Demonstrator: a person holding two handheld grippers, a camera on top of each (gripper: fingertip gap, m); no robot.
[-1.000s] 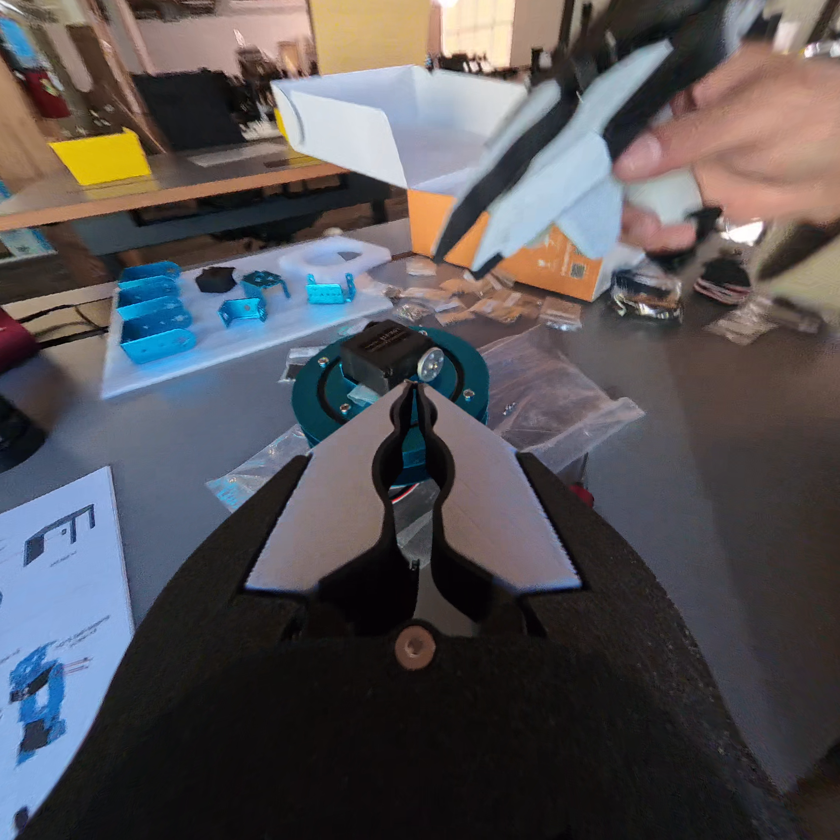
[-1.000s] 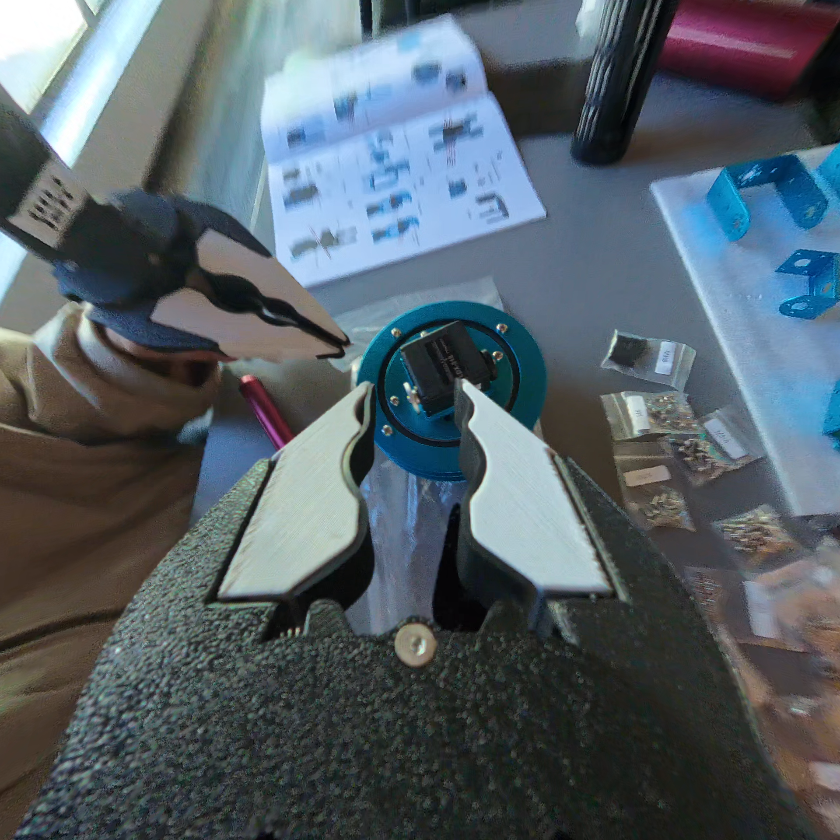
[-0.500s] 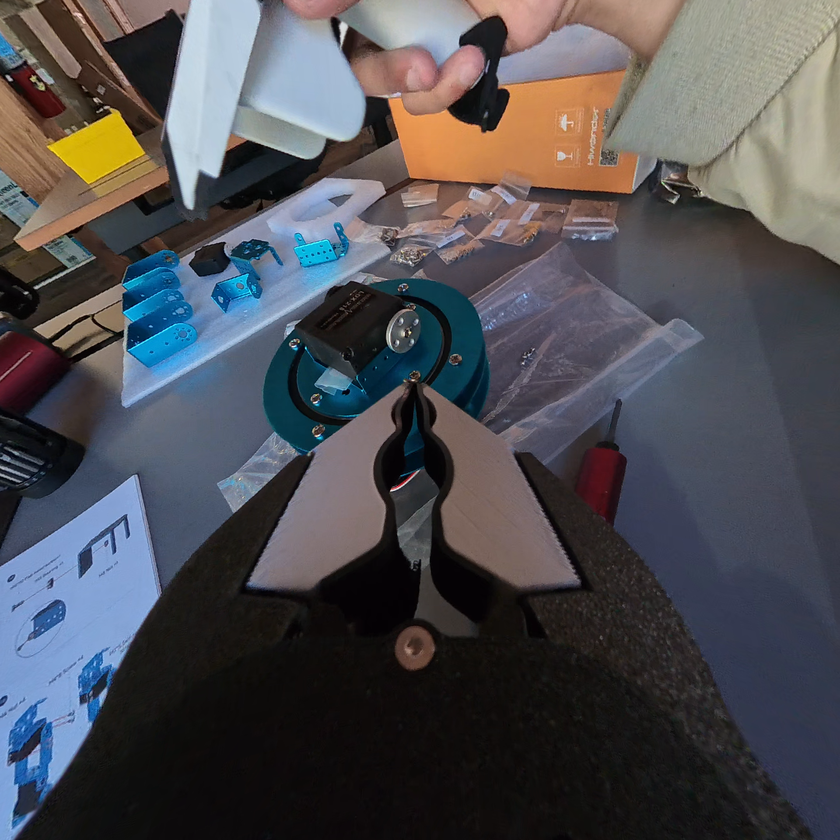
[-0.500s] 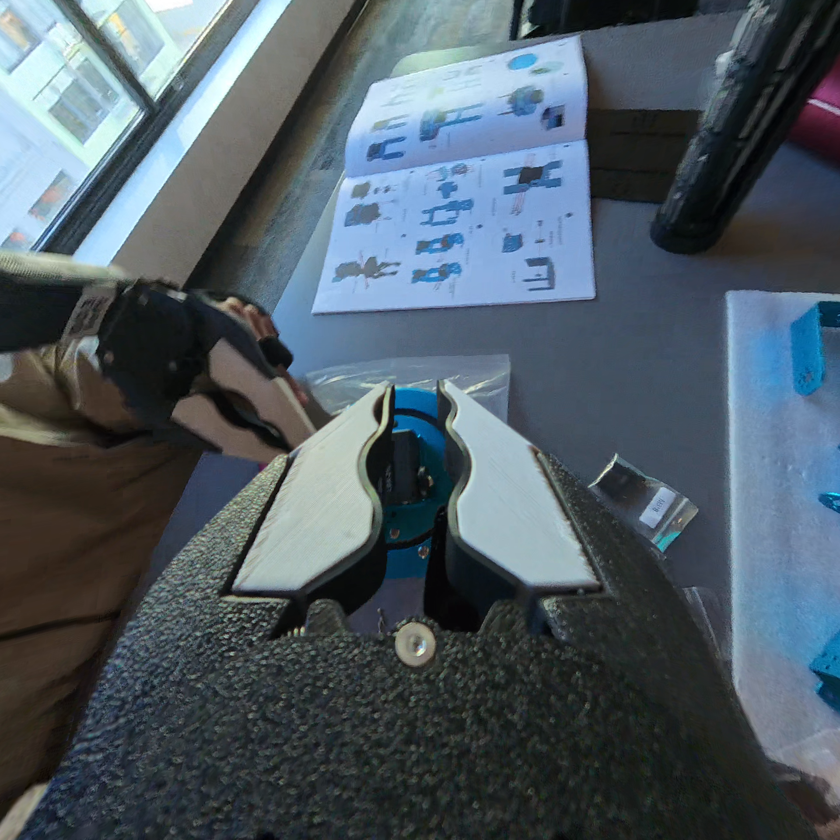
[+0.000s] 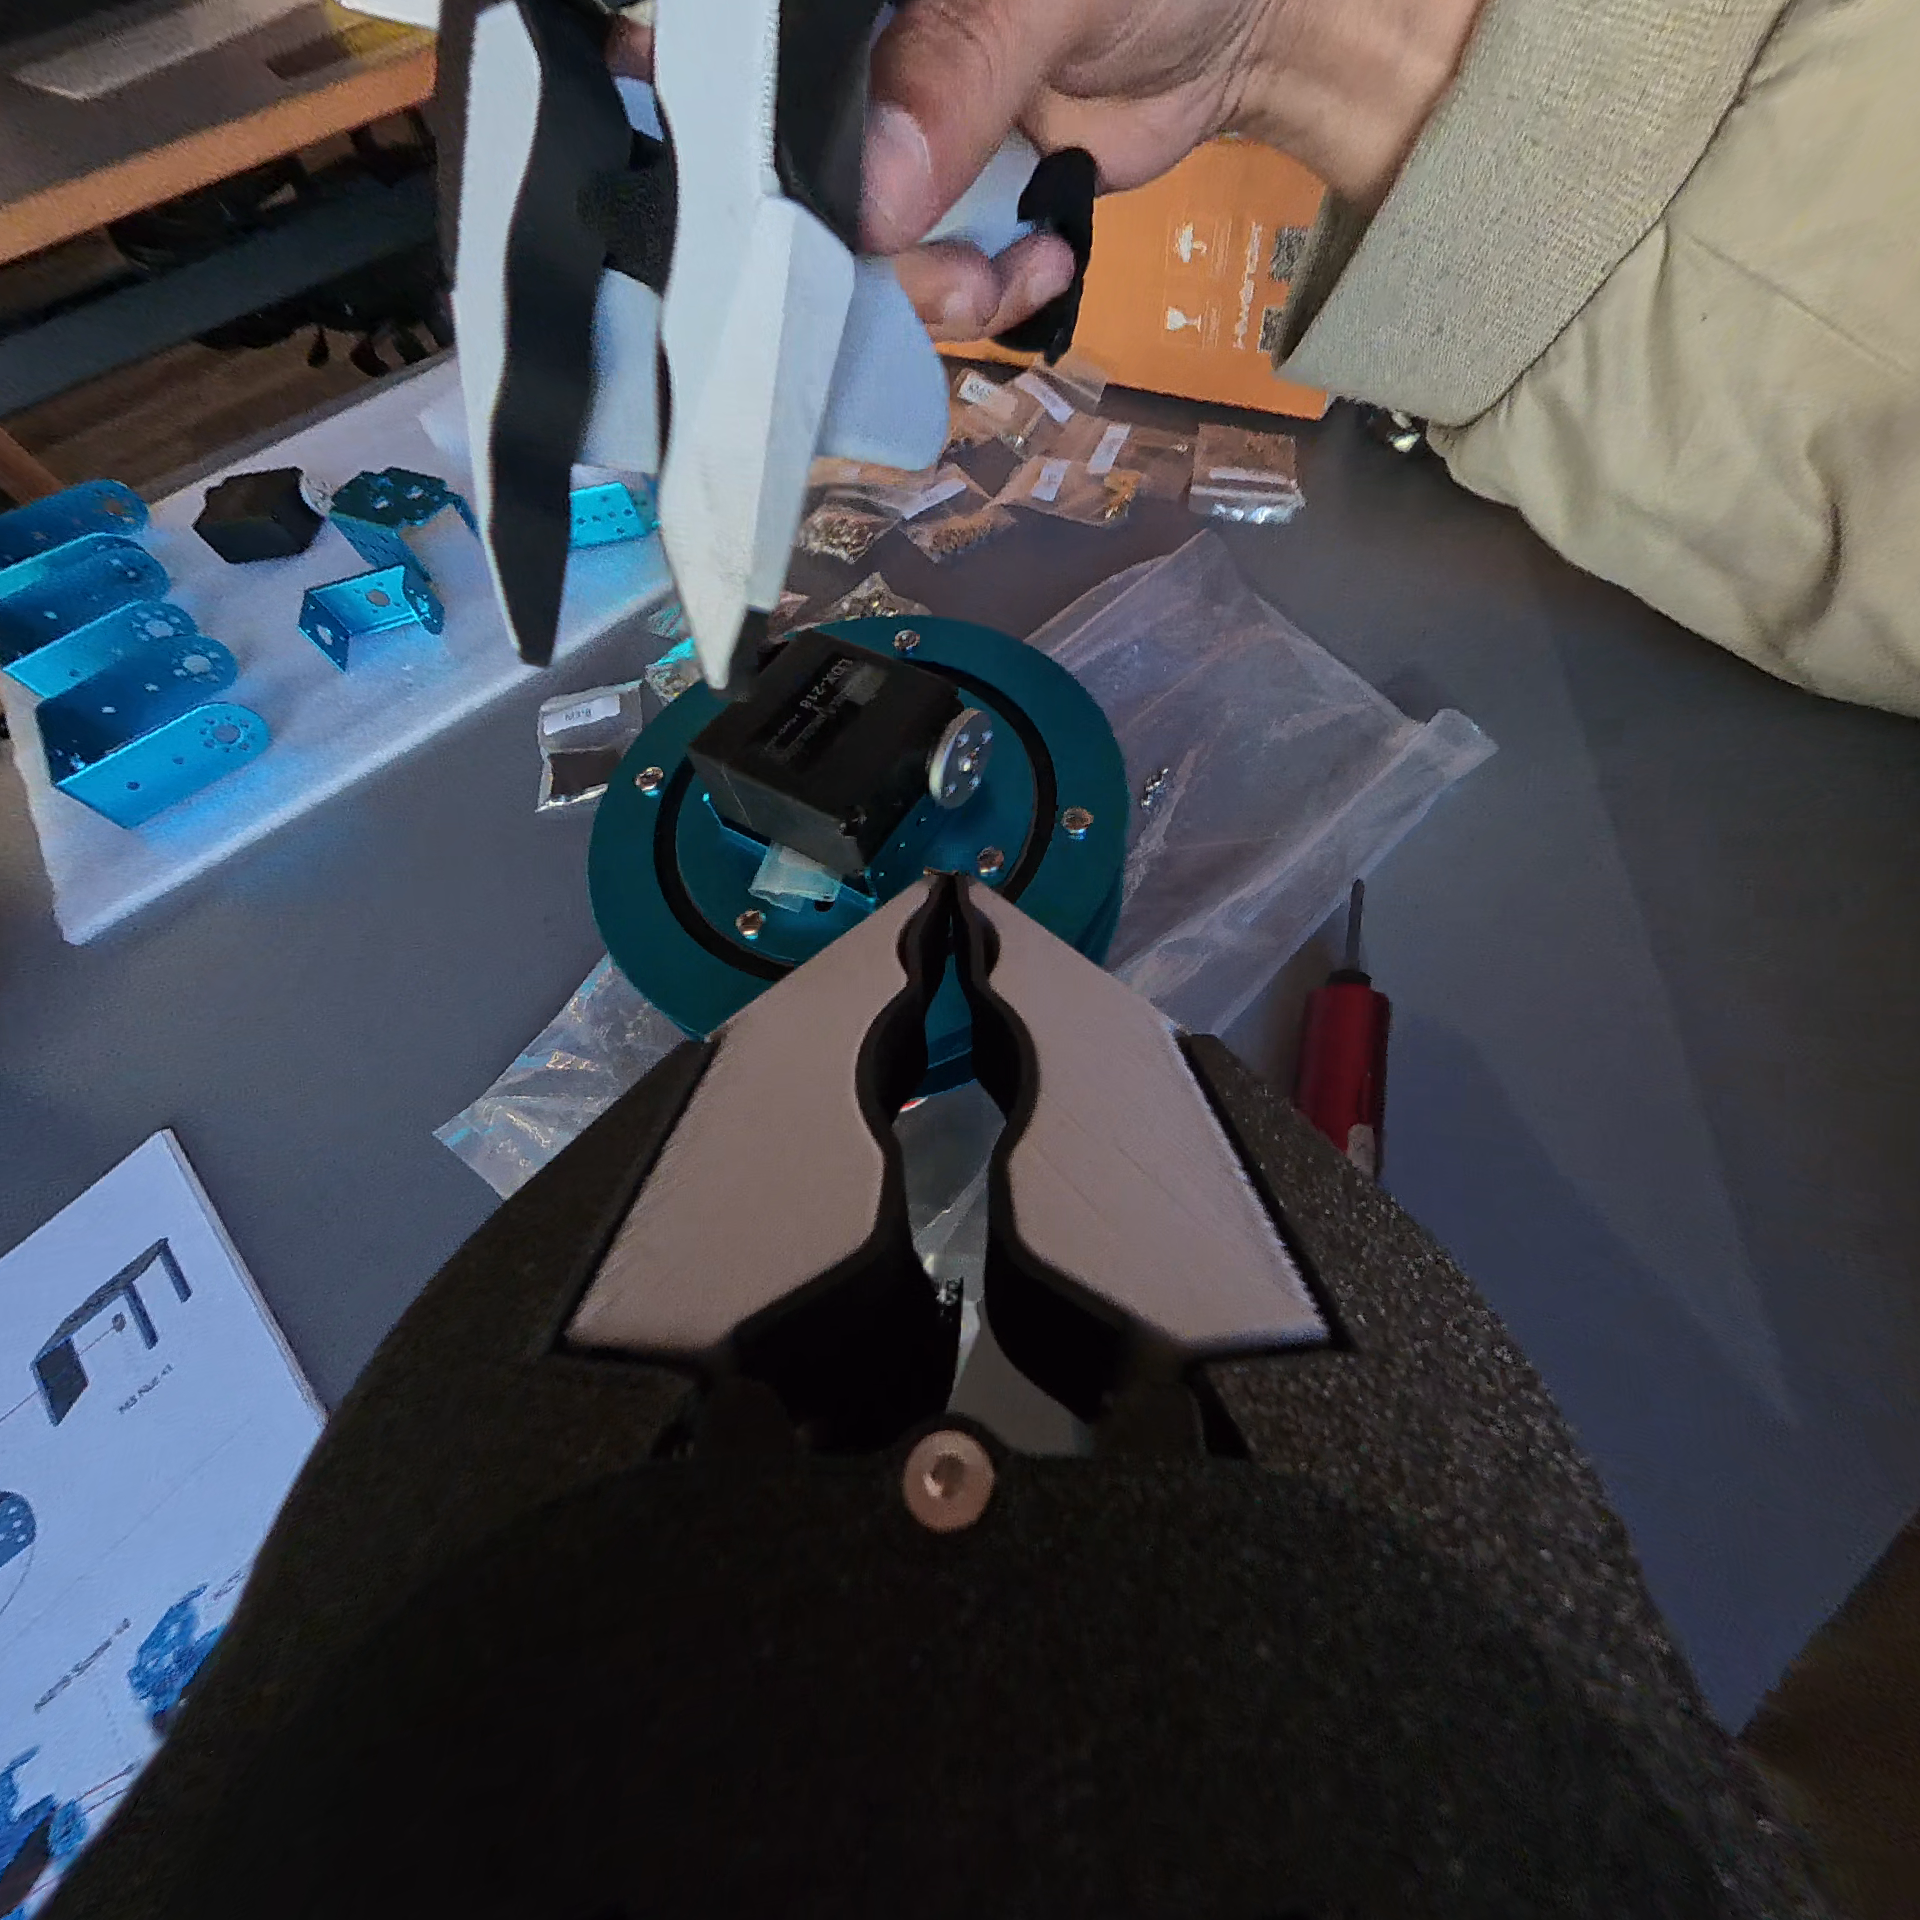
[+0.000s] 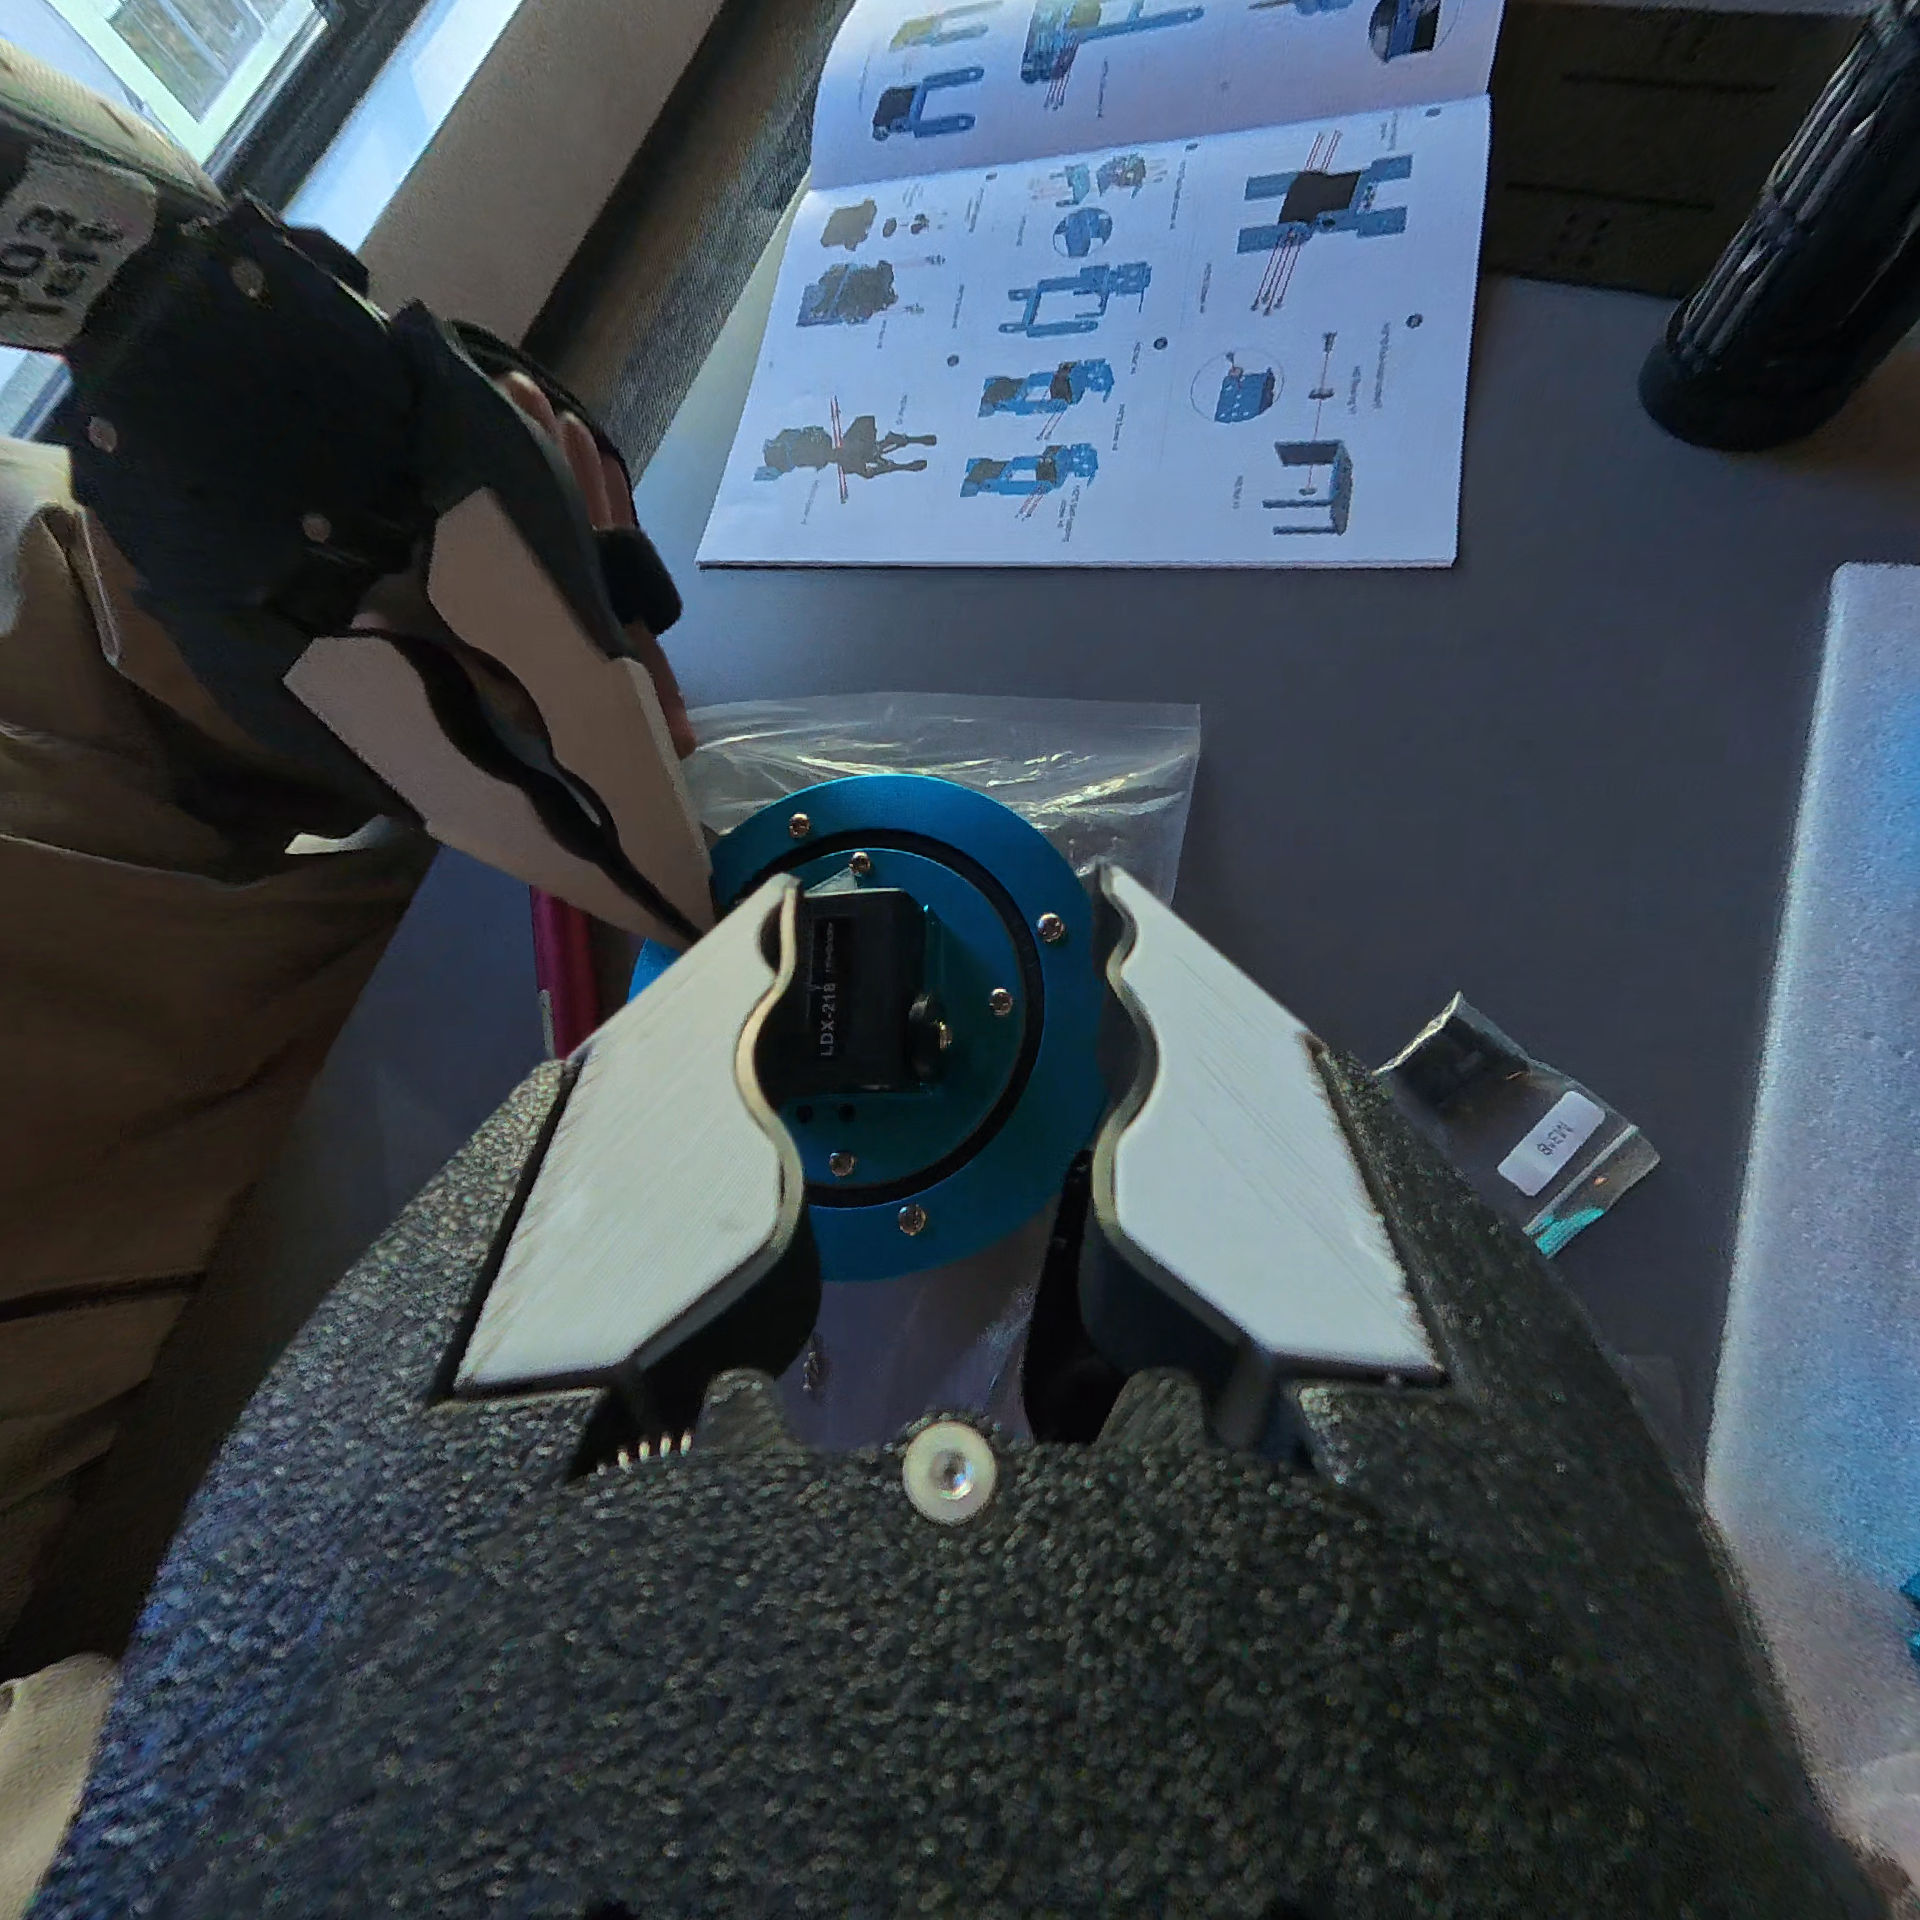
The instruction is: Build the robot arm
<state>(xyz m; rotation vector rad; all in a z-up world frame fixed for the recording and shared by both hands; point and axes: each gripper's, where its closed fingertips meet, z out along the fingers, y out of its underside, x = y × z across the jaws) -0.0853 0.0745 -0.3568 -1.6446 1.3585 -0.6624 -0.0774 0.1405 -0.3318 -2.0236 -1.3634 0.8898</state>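
Observation:
A teal round disc (image 5: 1081,769) lies on a clear plastic bag (image 5: 1247,748) on the grey table, with a black servo block (image 5: 831,748) on top. My left gripper (image 5: 948,878) is shut, its tips at the disc's near rim. My right gripper (image 5: 634,655) hangs open above the servo's far end. In the right wrist view my right gripper (image 6: 945,883) is open with the servo (image 6: 862,997) between its fingers, closer to the left finger. The disc (image 6: 977,831) lies below, and my shut left gripper (image 6: 696,925) points at its left rim.
A white foam tray (image 5: 312,727) with blue brackets (image 5: 156,738) lies at the left. Small screw bags (image 5: 1039,478) and an orange box (image 5: 1195,291) are behind. A red screwdriver (image 5: 1340,1049) lies at the right. An open manual (image 6: 1122,312) and a black cylinder (image 6: 1808,281) lie beyond. The teal round disc (image 5: 1081,769) sits 4 cm or so from the ends of my left fingers.
My right gripper has come down over the servo and opened wider. My left gripper has stayed shut at the disc's rim.

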